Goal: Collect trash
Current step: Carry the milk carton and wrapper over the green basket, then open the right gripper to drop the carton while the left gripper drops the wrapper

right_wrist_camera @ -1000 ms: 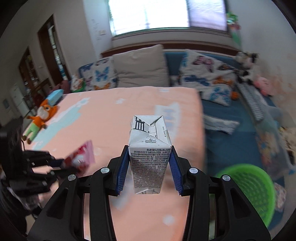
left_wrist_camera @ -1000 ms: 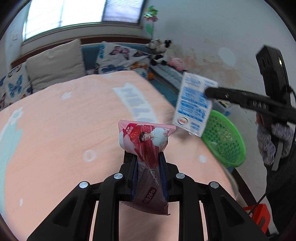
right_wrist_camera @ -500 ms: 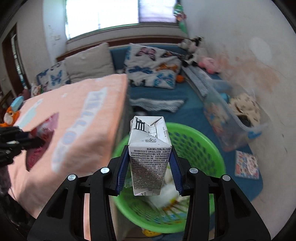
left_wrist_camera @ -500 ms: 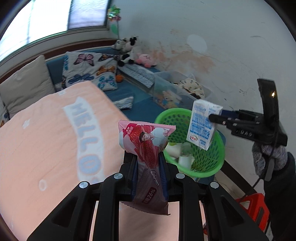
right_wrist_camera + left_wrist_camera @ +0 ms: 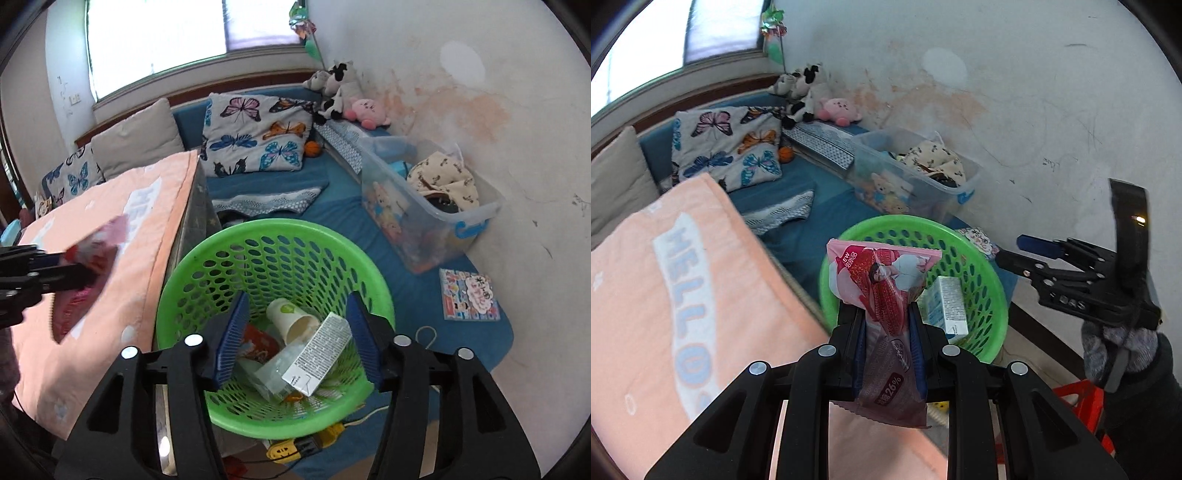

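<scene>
Left wrist camera looks down along its tongs [image 5: 886, 325] toward the green basket [image 5: 982, 258]. Right wrist camera sits close above it [image 5: 184, 277]; both share the basket.

Black gripper frames, silver screws, blue fingers [image 5: 232, 334], grey sleeve [image 5: 1119, 347]

So a second ago the right gripper [image 5: 293, 334] had the milk carton [image 5: 317, 353] clamped upright between its blue pads over the peach bed cover [image 5: 107, 258]. Now its jaws are opening with nothing between them, and the carton lies tilted inside the green basket [image 5: 275, 236], on top of the paper cup [image 5: 291, 319] and the other junk at lower centre of the right wrist view. Both views swung off the bed too: the basket went from a sliver at the right edge to dead centre. In the left wrist view the snack wrapper [image 5: 886, 295] now sits right in front of the basket [image 5: 982, 266], with the carton [image 5: 947, 304] showing behind it.
</scene>
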